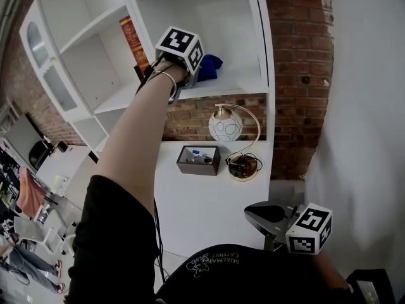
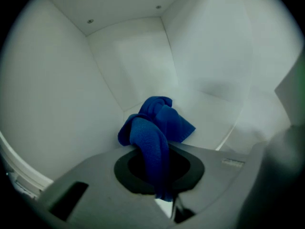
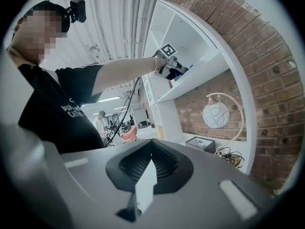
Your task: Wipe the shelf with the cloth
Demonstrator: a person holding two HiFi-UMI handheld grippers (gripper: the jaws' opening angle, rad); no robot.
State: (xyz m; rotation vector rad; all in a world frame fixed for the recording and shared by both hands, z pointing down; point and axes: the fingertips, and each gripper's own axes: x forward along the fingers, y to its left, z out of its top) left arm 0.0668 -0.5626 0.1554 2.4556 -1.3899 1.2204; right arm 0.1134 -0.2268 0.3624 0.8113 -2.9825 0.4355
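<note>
Risk: the left gripper had only a thin fold of the blue cloth pinched. Dragged hard across the shelf, that fold could probably pull free and leave the cloth behind.

Risk: the cloth was bunched into a lump, so a pass would likely clean only a narrow track. The gripper's hard nose might scrape the white board instead.

Risk: in the head view an orange book stood in the next bay to the left. It sat behind the divider, so I judged it safe. A lamp and a dark box sat on the surface below, right where a dropped cloth would land.

Left fingers were closed on the cloth. One strip ran down between them, and the bulk sat just past the tips, apparently resting on the shelf floor toward the far corner.

The right gripper hung low at the near right, fingers together and holding nothing.
</note>
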